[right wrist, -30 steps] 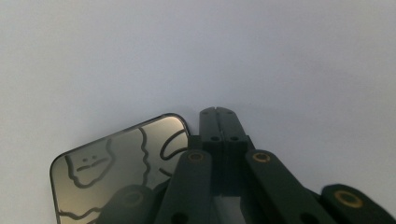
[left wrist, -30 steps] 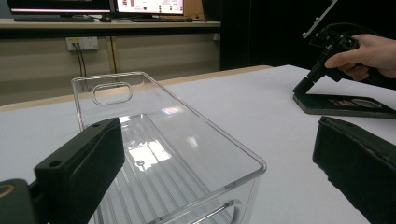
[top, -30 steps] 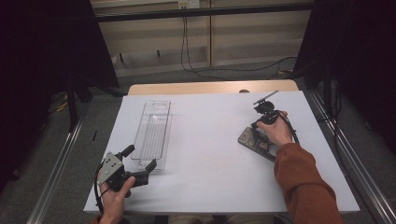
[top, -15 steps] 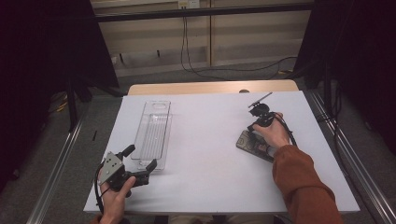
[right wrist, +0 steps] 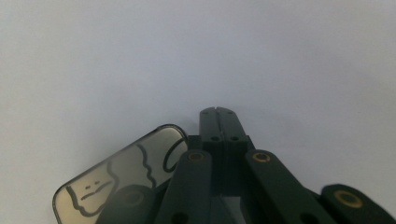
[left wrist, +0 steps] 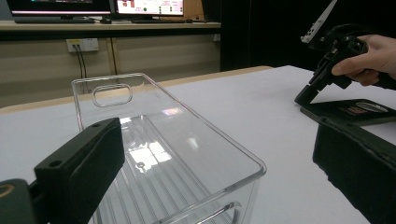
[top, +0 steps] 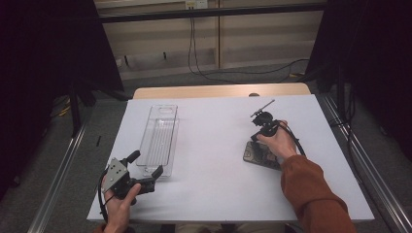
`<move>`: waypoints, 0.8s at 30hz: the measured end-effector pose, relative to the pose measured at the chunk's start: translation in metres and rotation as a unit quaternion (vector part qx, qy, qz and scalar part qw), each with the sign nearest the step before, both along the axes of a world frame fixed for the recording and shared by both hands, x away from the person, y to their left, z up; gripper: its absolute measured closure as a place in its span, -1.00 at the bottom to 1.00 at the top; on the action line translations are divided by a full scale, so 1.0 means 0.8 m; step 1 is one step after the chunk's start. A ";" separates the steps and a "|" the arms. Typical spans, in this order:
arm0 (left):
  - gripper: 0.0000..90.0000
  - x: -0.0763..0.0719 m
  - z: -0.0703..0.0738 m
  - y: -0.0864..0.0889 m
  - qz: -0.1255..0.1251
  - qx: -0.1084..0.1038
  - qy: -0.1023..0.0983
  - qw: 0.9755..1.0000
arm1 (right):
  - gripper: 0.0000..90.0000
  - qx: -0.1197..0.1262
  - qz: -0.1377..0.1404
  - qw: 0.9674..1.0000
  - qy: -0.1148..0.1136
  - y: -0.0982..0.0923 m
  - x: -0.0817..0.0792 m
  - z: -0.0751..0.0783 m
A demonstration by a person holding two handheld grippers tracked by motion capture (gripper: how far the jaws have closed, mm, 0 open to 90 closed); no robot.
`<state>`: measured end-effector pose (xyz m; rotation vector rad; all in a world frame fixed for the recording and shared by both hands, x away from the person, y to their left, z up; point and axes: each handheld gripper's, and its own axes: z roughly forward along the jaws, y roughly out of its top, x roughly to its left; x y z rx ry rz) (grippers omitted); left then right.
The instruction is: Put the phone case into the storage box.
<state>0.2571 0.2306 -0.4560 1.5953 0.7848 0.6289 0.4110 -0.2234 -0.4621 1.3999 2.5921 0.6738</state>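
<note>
Smooth white table; ribbed clear plastic tray; left gripper jaws open, right gripper jaws closed beside glossy rounded card.

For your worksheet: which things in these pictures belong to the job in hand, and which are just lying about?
In use:
- flat dark rectangular card
- right gripper, jaws shut above the card
- clear ribbed plastic tray
- left gripper, jaws open at the tray

Lying about:
- black floor cables
- computer monitors

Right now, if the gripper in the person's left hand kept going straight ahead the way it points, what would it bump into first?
Most likely the clear plastic tray: the left gripper faces its near end with open jaws, though how close is hard to tell.
</note>
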 end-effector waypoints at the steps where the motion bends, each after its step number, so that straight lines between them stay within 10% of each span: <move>1: -0.95 0.000 0.000 0.000 0.000 0.000 0.000 1.000 | 1.00 -0.005 -0.005 1.000 0.003 0.002 -0.001 0.001; 24: -0.95 0.001 0.000 0.000 -0.004 -0.002 0.000 1.000 | 1.00 -0.018 0.023 1.000 -0.006 0.030 -0.020 0.002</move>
